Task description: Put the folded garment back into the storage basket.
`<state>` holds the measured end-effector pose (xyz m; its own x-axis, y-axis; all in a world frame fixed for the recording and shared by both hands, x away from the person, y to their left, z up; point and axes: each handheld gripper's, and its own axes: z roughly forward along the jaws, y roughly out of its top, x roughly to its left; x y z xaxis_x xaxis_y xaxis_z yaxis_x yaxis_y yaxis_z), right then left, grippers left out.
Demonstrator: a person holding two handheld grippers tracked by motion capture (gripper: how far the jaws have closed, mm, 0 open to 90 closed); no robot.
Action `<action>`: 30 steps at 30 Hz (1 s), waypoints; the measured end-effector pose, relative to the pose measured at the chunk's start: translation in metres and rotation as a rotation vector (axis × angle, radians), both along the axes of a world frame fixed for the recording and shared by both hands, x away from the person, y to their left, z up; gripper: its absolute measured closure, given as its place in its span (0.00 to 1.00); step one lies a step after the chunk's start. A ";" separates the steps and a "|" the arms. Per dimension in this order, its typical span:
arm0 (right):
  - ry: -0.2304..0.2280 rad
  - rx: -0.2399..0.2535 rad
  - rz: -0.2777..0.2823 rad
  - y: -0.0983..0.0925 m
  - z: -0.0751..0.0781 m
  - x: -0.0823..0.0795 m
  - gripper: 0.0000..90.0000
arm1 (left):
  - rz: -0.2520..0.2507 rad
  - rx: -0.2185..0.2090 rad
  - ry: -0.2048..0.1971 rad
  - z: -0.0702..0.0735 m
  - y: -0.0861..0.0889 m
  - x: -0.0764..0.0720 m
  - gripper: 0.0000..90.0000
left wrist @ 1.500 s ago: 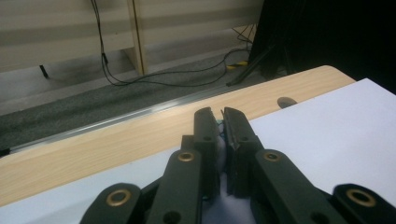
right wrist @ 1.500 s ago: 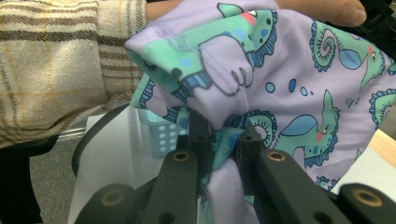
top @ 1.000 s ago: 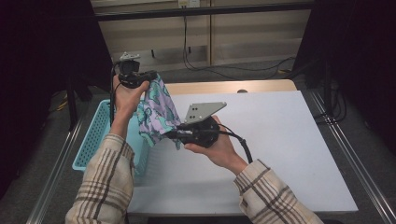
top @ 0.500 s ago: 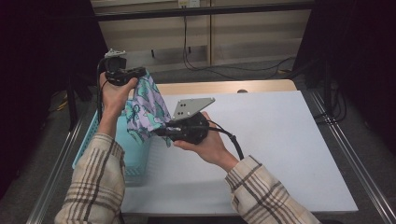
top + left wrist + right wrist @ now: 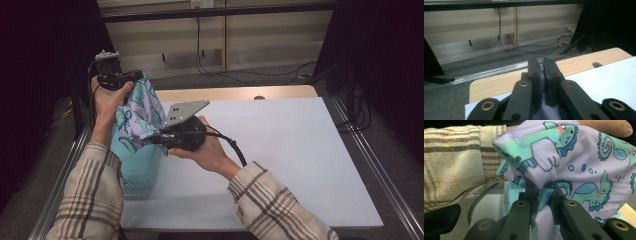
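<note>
Grippers, left [image 5: 134, 76] at ten o'clock and right [image 5: 154, 138], both pinch a patterned cloth [image 5: 136, 112] over a basket [image 5: 139, 167]; pull evenly to avoid slipping.

Dim room, dark edges; table lit; gripper views soft, close-up blurred.

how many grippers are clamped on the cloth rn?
2. The left gripper pinches the lilac seahorse-print cloth at its top, above the turquoise plastic basket; the right gripper grips its lower edge, nearer the white table.
</note>
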<state>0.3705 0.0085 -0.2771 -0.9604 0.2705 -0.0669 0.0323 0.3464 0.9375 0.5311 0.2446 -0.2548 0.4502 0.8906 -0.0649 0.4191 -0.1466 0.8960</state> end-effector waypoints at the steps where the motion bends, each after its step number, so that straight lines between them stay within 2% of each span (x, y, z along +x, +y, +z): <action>1: 0.000 0.000 0.000 0.000 0.000 0.000 0.91 | 0.000 0.000 0.000 0.000 0.000 0.000 0.94; 6: 0.008 -0.007 0.013 0.016 0.000 0.003 0.91 | 0.009 0.023 0.006 -0.001 0.013 0.001 0.94; 7: 0.008 -0.007 0.013 0.016 0.000 0.003 0.91 | 0.013 0.012 0.010 -0.002 0.014 0.001 0.94; 14: 0.024 -0.010 0.029 0.034 -0.005 0.007 0.91 | 0.020 0.032 0.034 -0.014 0.031 0.002 0.94; 17: 0.025 -0.014 0.029 0.038 -0.008 0.006 0.91 | 0.026 0.040 0.029 -0.019 0.032 0.002 0.94; 21: 0.043 -0.009 0.030 0.044 -0.021 0.005 0.91 | 0.013 0.064 0.065 -0.033 0.032 0.004 0.94; 25: 0.047 -0.032 0.026 0.049 -0.026 0.006 0.91 | 0.006 0.051 0.074 -0.039 0.030 0.009 0.94; 26: 0.049 -0.030 0.027 0.050 -0.027 0.007 0.91 | -0.001 0.067 0.076 -0.040 0.031 0.009 0.94; 30: 0.060 -0.028 0.023 0.051 -0.030 0.009 0.91 | -0.004 0.056 0.083 -0.045 0.028 0.011 0.94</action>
